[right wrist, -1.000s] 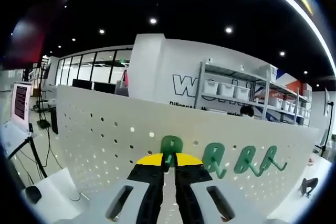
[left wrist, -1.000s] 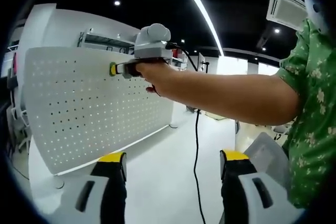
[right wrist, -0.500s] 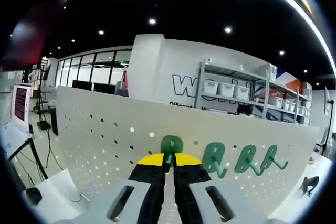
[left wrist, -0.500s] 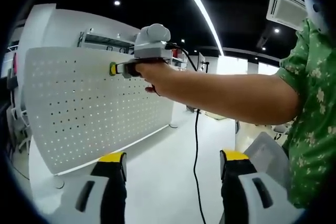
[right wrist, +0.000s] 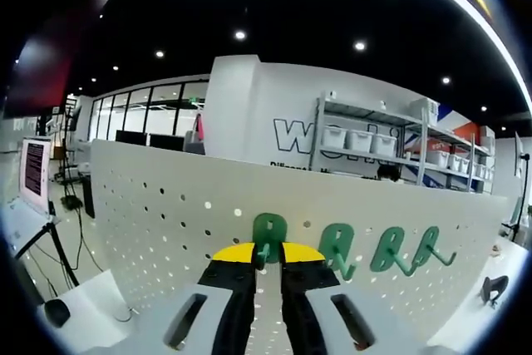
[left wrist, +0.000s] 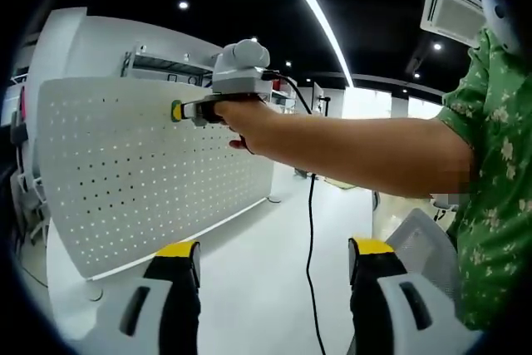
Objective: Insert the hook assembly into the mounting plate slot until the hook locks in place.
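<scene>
Gripping a green hook [right wrist: 268, 234] against the pegboard [right wrist: 166, 205], right gripper [right wrist: 268, 257] jaws nearly closed; left gripper [left wrist: 273, 259] jaws wide.

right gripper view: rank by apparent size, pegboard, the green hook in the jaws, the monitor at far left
1. White pegboard, by far the largest, spanning the view.
2. Monitor.
3. Green hook, partly hidden by the right gripper.

Monitor versus hook is unsure: they look close in size, and the monitor sits at the distorted edge.
</scene>
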{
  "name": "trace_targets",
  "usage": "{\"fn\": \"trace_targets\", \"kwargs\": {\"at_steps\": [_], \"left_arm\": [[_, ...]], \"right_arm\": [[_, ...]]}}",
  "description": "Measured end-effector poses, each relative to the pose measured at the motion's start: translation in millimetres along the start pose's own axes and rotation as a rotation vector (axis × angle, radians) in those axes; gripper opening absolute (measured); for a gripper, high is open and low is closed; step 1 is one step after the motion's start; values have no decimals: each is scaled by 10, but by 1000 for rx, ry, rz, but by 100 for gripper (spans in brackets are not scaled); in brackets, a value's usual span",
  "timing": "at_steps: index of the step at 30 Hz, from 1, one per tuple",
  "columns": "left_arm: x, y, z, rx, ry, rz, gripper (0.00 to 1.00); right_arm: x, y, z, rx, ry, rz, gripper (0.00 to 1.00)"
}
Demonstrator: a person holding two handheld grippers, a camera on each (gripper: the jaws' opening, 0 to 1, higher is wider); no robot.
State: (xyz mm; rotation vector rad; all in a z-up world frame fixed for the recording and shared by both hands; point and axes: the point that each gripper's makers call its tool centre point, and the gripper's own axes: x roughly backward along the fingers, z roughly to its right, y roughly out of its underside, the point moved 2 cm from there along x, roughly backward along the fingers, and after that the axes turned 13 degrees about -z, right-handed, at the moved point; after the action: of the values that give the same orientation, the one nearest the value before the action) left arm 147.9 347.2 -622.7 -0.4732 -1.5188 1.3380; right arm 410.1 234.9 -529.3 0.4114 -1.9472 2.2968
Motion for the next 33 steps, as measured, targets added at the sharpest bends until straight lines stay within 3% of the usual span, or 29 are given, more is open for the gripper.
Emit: {"fn": "trace_targets", "kwargs": {"at_steps": [12, 22, 33], "left_arm": [[10, -2, 19, -5, -6, -5, 76], [-3, -37, 61, -15, -7, -6, 77], [-27, -69, 126, -23, -16, -15, 78]], "right_arm": [[62, 2, -29, -49, -34, 27, 30], [137, -4, -90, -112, -103, 64, 47], [274, 94, -114, -102, -136, 58, 51]]}}
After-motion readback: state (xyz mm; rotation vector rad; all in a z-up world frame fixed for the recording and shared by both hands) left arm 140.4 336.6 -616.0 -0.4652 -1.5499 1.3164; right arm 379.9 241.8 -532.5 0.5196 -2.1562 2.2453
